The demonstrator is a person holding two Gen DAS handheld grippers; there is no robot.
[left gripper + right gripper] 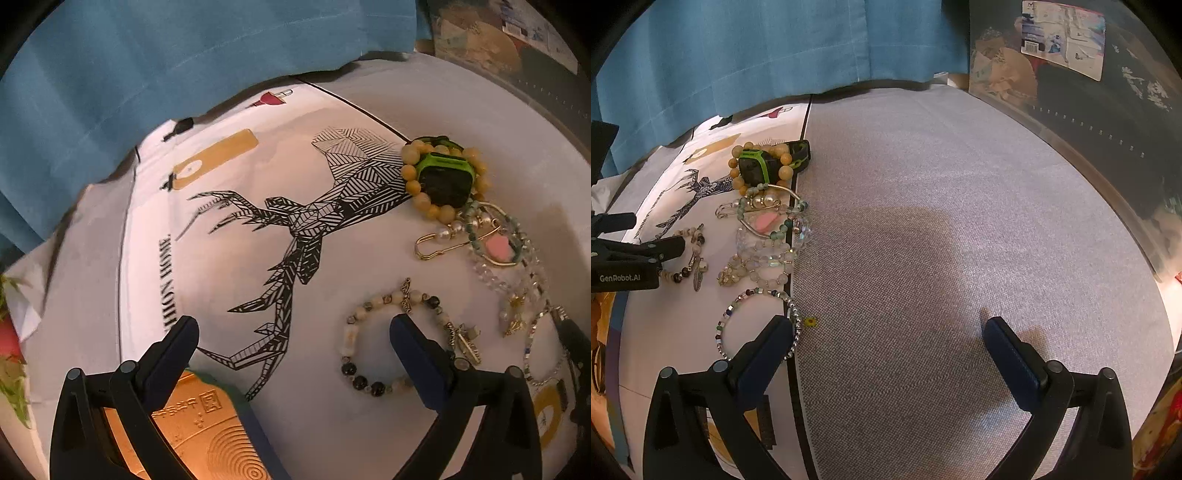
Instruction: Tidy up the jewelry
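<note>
The jewelry is not yet sorted, it seems. It is all gathered in a row on the white cloth printed with a black striped deer (295,229), close to the cloth's dark edge line, where the grey woven worktop (960,221) begins. No piece is seen put away in a box or holder.

At the far end of the row, a yellow round-bead bracelet (417,188) is laid around a green and black watch (447,173). Next to these a gold safety pin with pearls (439,245) and a pink heart charm (498,247) are tangled with clear glass bead bracelets (768,254). Nearer the cameras, a bracelet of cream and black beads with a silver feather charm (369,343) is laid flat, apart from the tangle. A thin bracelet of tiny silver and coloured beads (757,321) is laid across the edge line, with a small yellow flower bead (811,322) on the grey side.

An orange embossed box (207,417) is seen at the near edge, under the left tool. It may be meant for the jewelry, but that cannot be told.

The left tool (295,328) is spread wide and nothing is held. One finger is hung over the middle of the cream and black bracelet.

The right tool (886,332) is spread wide too, and nothing is held. One finger is placed over the thin silver bracelet; whether it is touched cannot be told.
</note>
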